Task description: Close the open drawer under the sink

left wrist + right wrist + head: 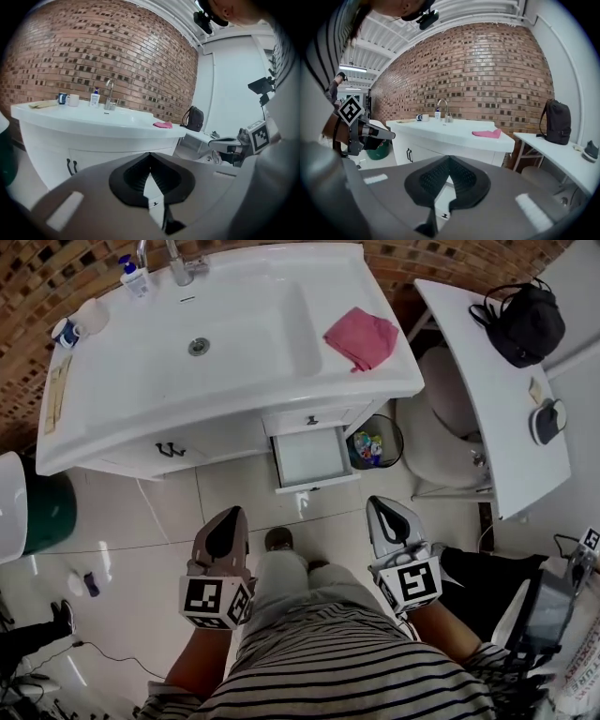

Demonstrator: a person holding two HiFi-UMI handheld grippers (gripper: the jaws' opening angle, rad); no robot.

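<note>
The person stands in a striped shirt (356, 652) with a gripper in each hand, both held low in front of the body and pointing toward the cabinet. The left gripper (228, 519) has its jaws together with nothing between them; its own view shows the two black pads meeting at the tips. The right gripper (382, 506) is the same, jaws closed on nothing, and it sits to the right of the person's shoe (278, 540) on the tiled floor (150, 531).

Ahead of the grippers and well apart from both, the drawer (307, 457) stands pulled out from the right-hand part of the white cabinet (202, 442) under the sink (141, 395). Its inside looks white and bare. Neither gripper touches it. Just to the drawer's right is a round black bin (373, 442) with colourful litter inside. To the left, the cabinet doors carry a pair of dark handles (169, 449).

On the sink top, a pink cloth (361, 337) lies at the right side. A tap (178, 263) and a soap bottle (136, 277) stand at the back edge, and a mug (67, 332) at the far left. A brick wall (28, 296) runs behind. On the right, a white table (487, 390) holds a black backpack (523, 322).
</note>
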